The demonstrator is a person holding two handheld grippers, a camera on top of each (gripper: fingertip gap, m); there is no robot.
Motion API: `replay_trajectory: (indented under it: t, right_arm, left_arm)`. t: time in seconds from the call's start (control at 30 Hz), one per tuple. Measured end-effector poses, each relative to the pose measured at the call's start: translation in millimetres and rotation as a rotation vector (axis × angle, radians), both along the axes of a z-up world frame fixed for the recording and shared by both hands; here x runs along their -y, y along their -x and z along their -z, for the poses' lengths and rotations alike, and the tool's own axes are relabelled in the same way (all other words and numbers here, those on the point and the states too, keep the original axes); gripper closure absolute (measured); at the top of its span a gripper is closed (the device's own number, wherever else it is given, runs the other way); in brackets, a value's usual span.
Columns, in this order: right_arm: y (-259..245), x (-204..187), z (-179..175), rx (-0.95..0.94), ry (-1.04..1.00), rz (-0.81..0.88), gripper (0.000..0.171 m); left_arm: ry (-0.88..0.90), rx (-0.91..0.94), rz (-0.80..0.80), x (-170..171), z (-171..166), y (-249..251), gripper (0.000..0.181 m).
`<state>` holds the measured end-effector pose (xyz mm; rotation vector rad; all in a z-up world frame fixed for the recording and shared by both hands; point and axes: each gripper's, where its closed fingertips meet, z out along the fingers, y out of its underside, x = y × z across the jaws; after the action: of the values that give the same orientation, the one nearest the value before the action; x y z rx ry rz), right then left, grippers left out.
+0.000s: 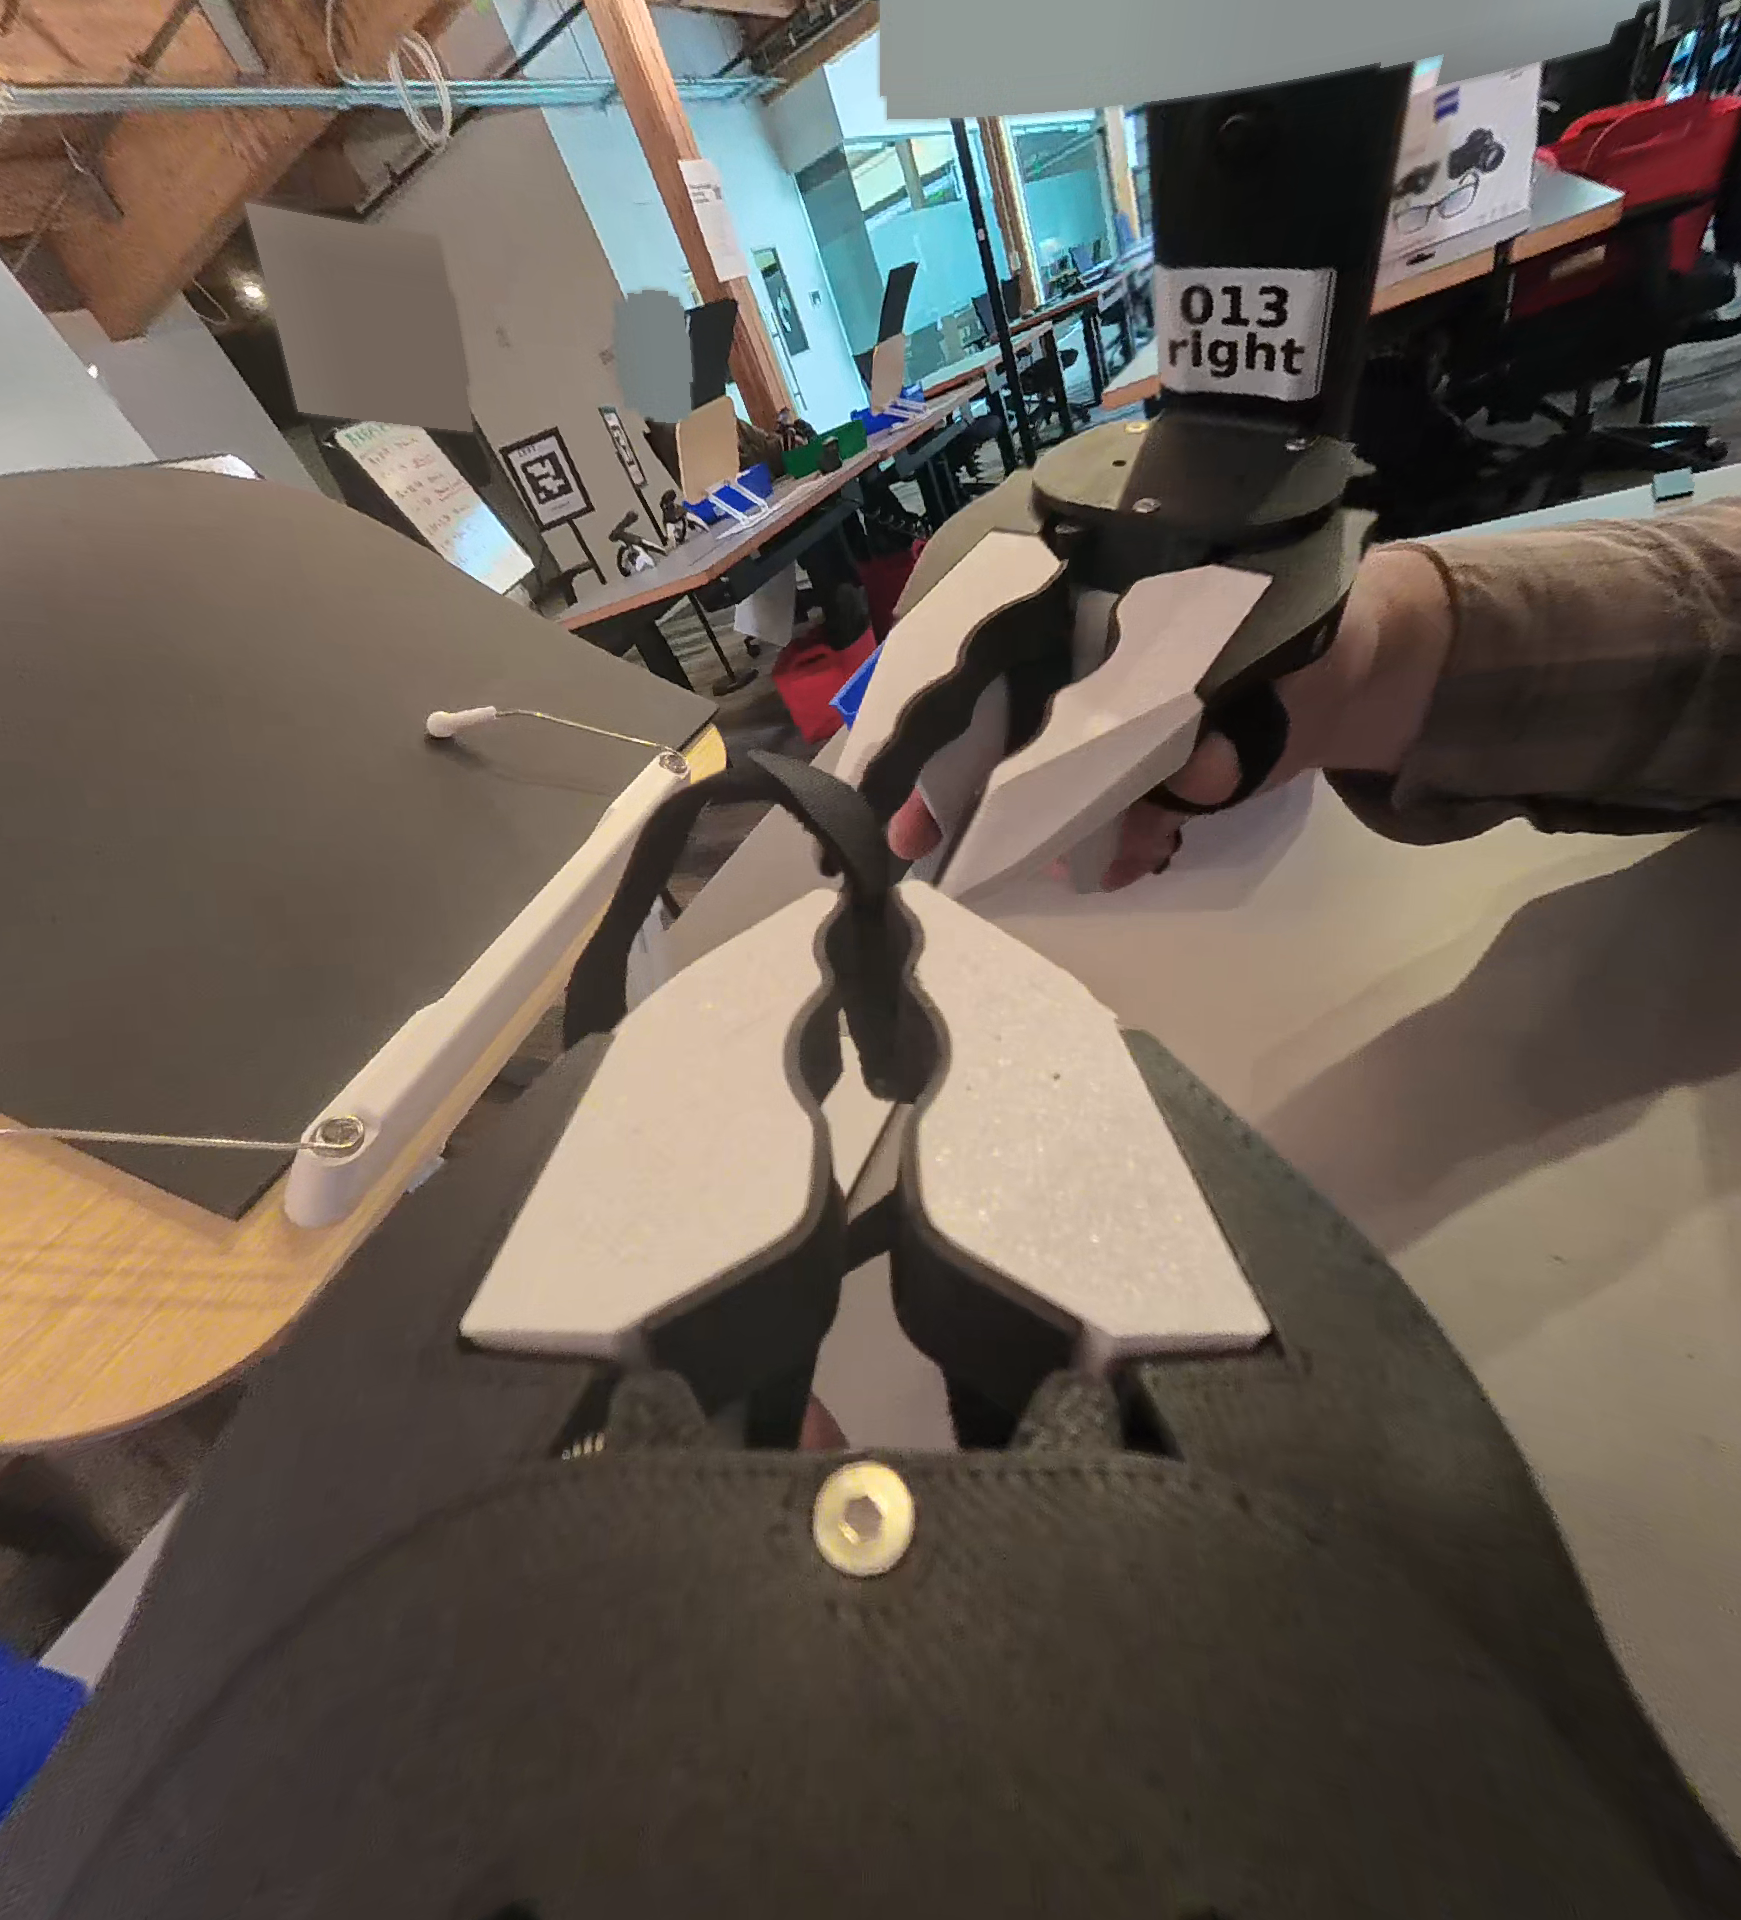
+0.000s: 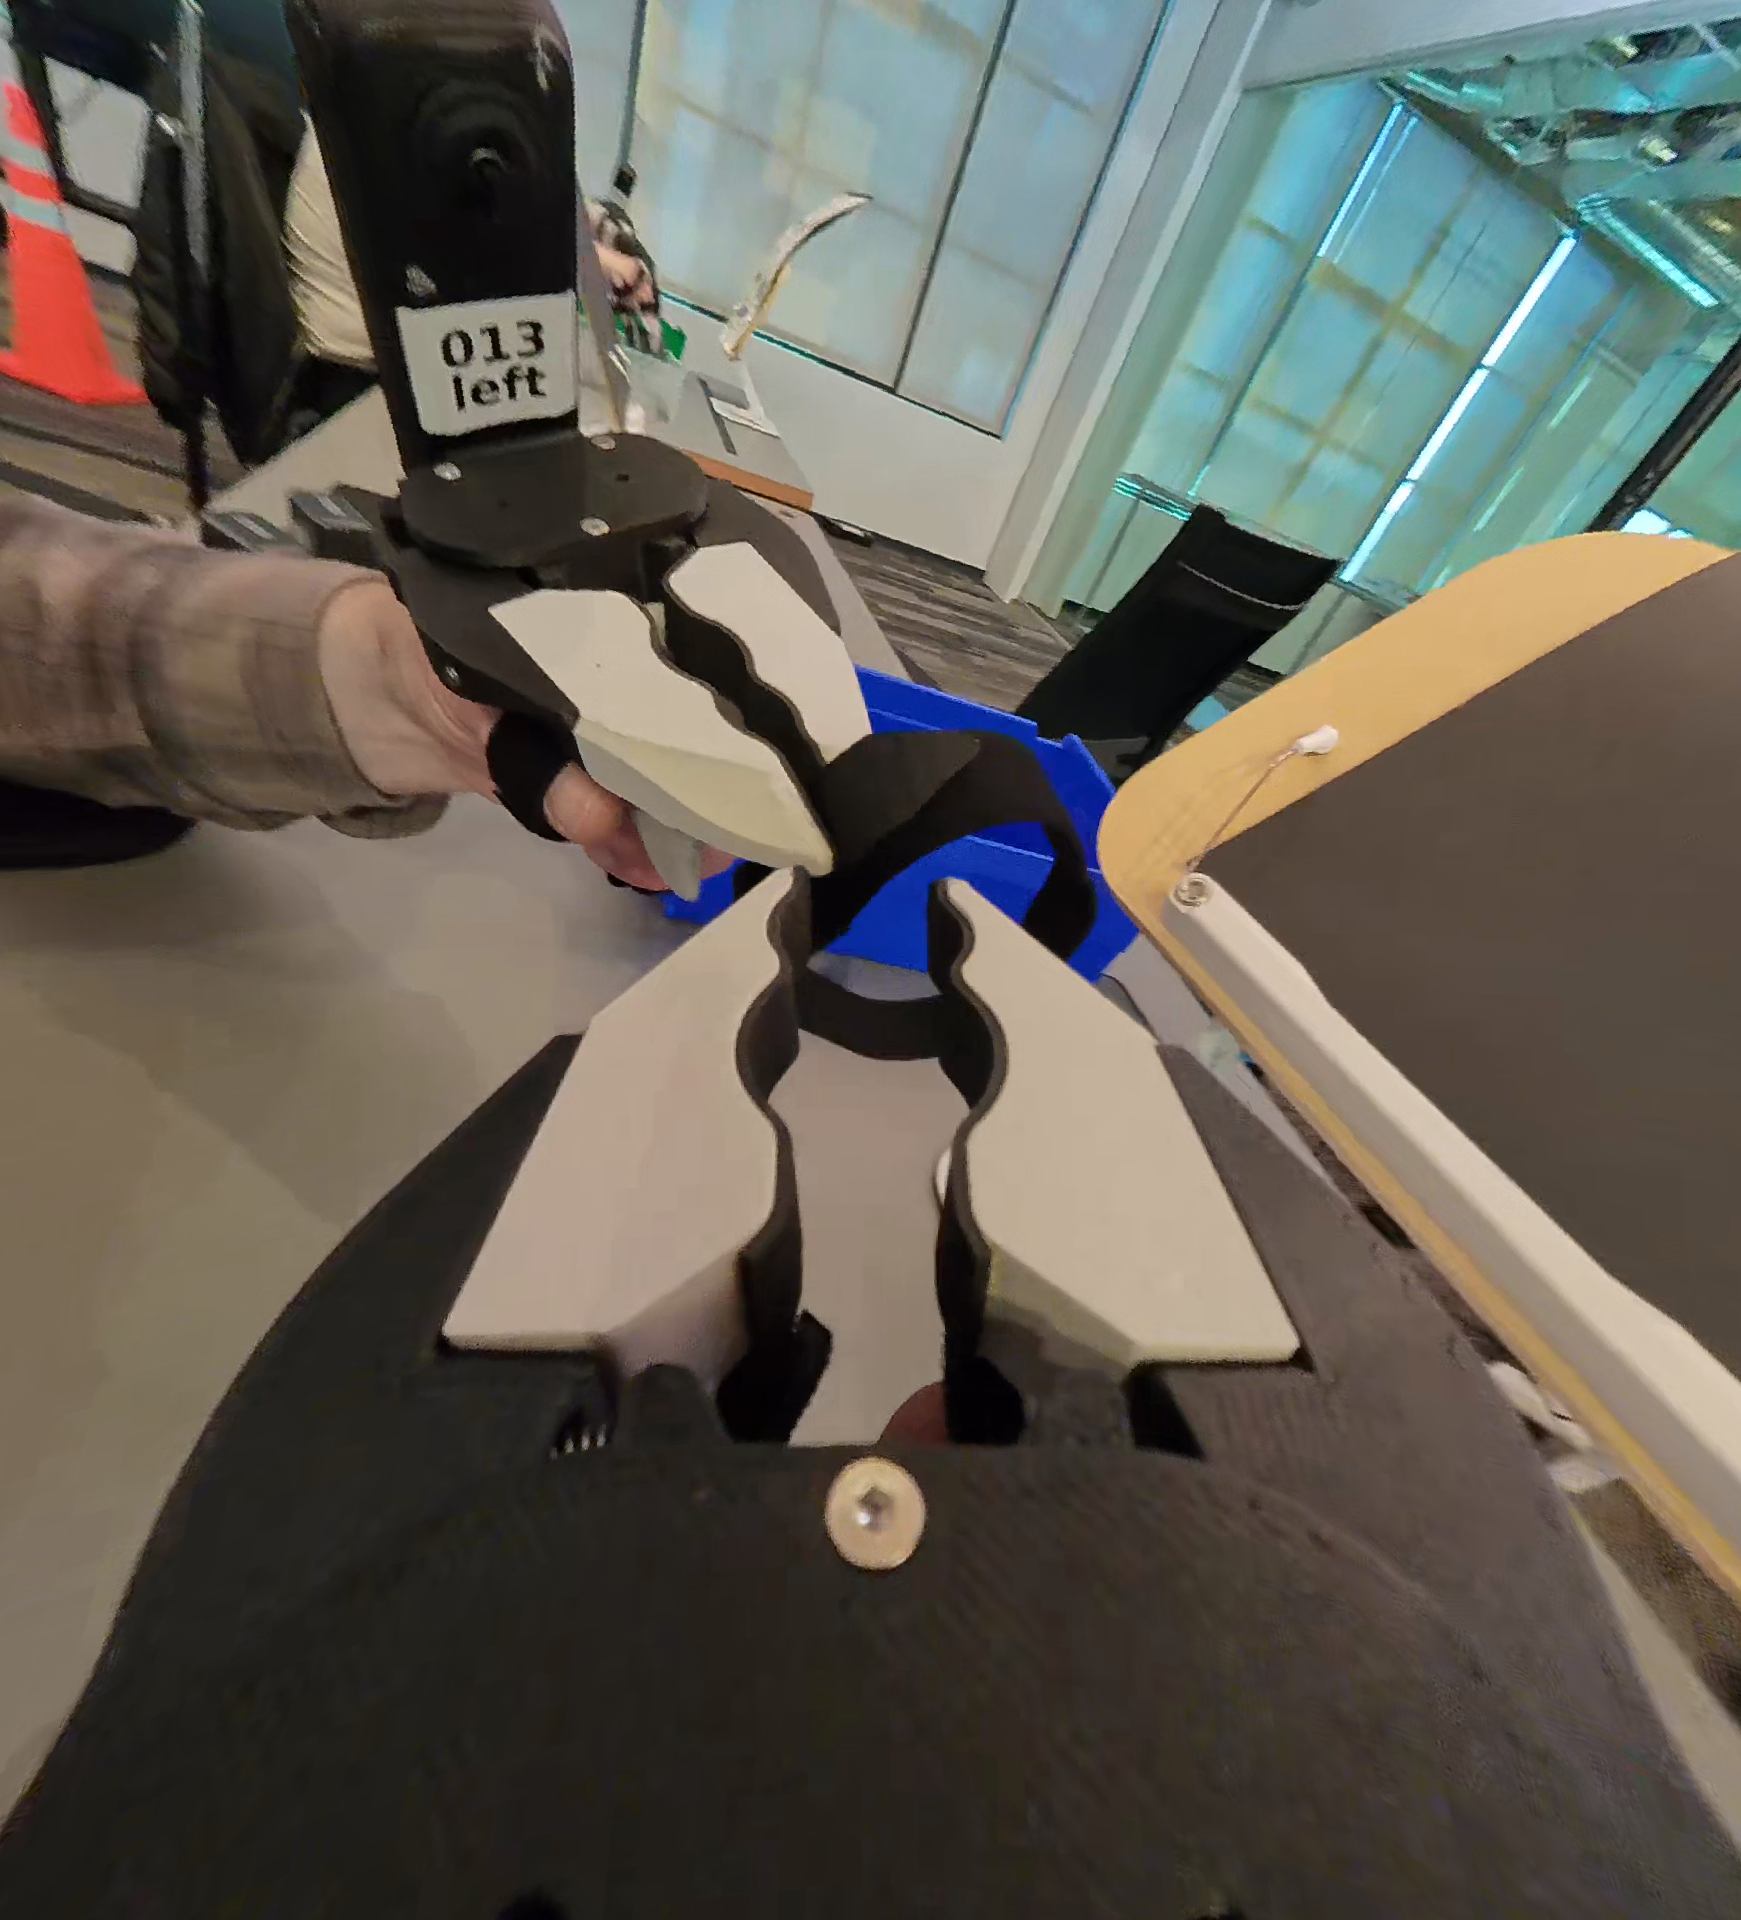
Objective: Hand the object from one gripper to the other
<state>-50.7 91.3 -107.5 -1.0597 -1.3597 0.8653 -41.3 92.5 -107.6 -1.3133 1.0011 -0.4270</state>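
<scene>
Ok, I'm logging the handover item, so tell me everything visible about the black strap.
The black strap is a flat, soft band that looks like woven fabric or elastic, forming a floppy loop. The left gripper is shut on a bunched part of it, with the rest arcing outward in mid-air. In the right wrist view the loop hangs in front of a blue bin and dips between the open fingers of the right gripper, which do not yet pinch it.
</scene>
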Motion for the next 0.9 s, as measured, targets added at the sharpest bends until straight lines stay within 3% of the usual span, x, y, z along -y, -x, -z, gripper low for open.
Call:
replay_trajectory:
  t: [0.2,0.33,0.5,0.9]
  right_arm:
    - [2,5,-2,-0.023,0.027,-0.025,0.152]
    - [1,8,-9,-0.073,0.095,-0.056,0.17]
    - [0,8,-11,-0.078,0.105,-0.055,0.163]
    - [0,12,-15,-0.114,0.243,-0.121,0.17]
  left_arm:
    - [-0.026,-0.027,-0.02,0,1,0,0.177]
    - [-0.03,-0.01,-0.004,2,-1,-1,0.177]
    - [-0.065,-0.02,-0.011,4,-2,-4,0.177]
    - [-0.071,-0.026,-0.007,7,-6,-4,0.177]
